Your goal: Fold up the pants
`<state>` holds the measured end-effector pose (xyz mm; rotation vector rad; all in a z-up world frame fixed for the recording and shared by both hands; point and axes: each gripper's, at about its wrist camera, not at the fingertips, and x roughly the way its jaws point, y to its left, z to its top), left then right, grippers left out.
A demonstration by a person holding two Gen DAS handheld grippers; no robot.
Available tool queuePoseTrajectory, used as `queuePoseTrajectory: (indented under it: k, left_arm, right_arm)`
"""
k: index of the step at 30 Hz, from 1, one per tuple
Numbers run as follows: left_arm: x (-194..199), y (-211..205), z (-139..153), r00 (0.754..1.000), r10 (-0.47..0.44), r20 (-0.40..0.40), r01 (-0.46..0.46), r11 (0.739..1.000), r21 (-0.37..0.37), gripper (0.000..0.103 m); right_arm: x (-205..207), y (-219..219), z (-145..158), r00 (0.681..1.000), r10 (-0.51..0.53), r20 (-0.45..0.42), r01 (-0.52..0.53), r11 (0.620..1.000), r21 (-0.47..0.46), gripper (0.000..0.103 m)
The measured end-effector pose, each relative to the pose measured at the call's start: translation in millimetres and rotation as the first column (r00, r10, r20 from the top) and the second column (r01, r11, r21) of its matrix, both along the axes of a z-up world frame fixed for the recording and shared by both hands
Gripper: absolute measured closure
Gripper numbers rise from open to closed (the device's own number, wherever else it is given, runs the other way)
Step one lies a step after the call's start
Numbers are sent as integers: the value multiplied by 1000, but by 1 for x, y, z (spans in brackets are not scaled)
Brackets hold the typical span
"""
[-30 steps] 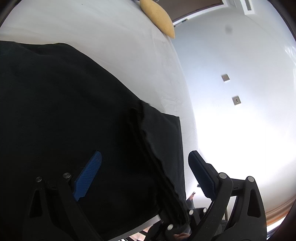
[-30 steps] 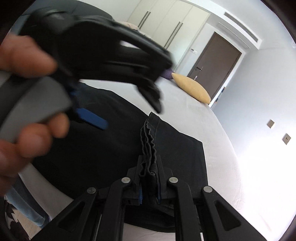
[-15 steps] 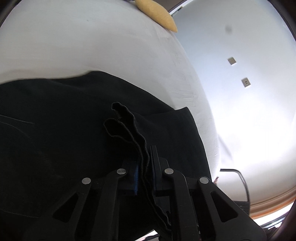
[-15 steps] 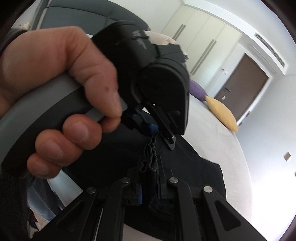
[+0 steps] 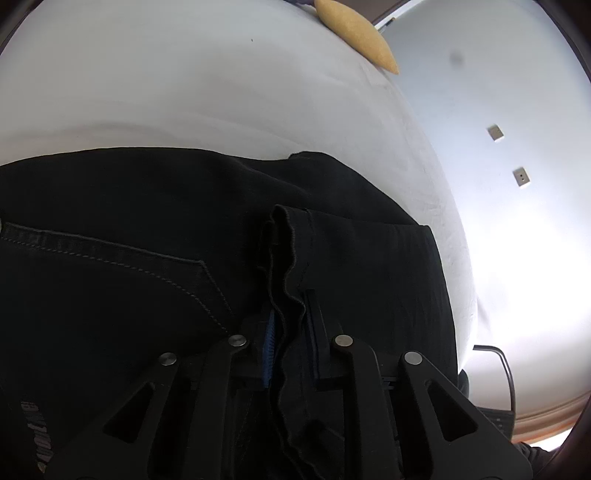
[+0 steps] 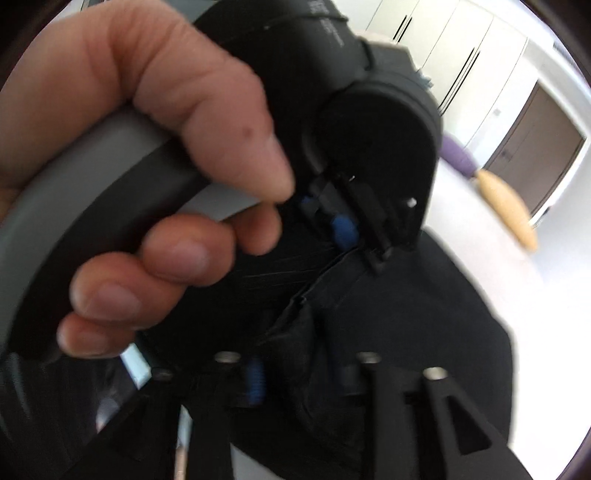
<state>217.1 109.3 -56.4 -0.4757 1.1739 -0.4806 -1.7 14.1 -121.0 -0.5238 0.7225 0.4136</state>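
Left wrist view looks down over black jeans spread on a white bed. A stitched back pocket and a stitched seam show on the denim at the left. The left gripper has its two fingers squeezed together on a bunched, wavy edge of the jeans, the fabric standing upright between a blue ribbed pad and the opposite black finger. A yellow pillow lies at the far edge of the bed, well apart from the jeans. Two small square wall plates sit on the pale wall to the right.

Right wrist view is blurred. The right gripper pinches a thick fold of the same black denim between its fingers, one blue pad showing beside the cloth. Just ahead, a bare hand wraps a grey handle of the left gripper's black body, whose tip presses on the jeans' edge. Beyond lie the white bed, the yellow pillow, a purple cushion, white wardrobe doors and a brown door
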Motion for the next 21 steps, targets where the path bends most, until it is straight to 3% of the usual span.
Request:
queuePoseTrajectory:
  k: [2,3,4,5,7,8,9,12,14,16,18,21]
  left_arm:
    - [-7,10,11,998,42,35,-45,997,63,73]
    - [-16,10,12,996,61,59,-66,994,91,70]
    - [-18,19,21,992,88,88,-99,987,125,57]
    - [-23,23,29,987,112,116,-129,980,153,49]
    - [-34,23,51,970,116,212,-164,960,225,49]
    - [-42,13,60,964,90,250,-156,954,255,49]
    - [-48,2,65,957,53,286,-140,947,291,49]
    - [-70,-55,62,938,-93,334,-61,905,422,49]
    - [-76,-78,45,936,-147,320,-32,869,494,49]
    - [-70,-94,16,956,-149,254,-12,841,541,49]
    - [-65,-105,-4,958,-116,262,-39,853,521,49]
    - [-65,-107,-6,956,-100,276,-61,851,522,49]
  right_arm:
    - [-15,-19,12,999,36,-35,-33,994,102,34]
    - [-22,-30,19,997,49,-52,-40,987,152,33]
    - [-28,-45,28,995,62,-81,-43,976,214,33]
    - [-32,-64,38,989,81,-126,-40,954,296,34]
    - [-33,-94,54,976,109,-187,-20,904,427,47]
    - [-27,-109,61,972,101,-210,11,881,473,60]
    - [-17,-137,66,966,72,-250,73,849,523,69]
    - [30,-210,65,935,7,-355,226,758,611,84]
    - [71,-258,55,895,15,-446,324,666,672,84]
    - [98,-295,47,866,4,-500,399,597,696,84]
    - [123,-323,36,839,22,-544,450,535,716,84]
    - [158,-351,18,803,-14,-596,524,494,694,84]
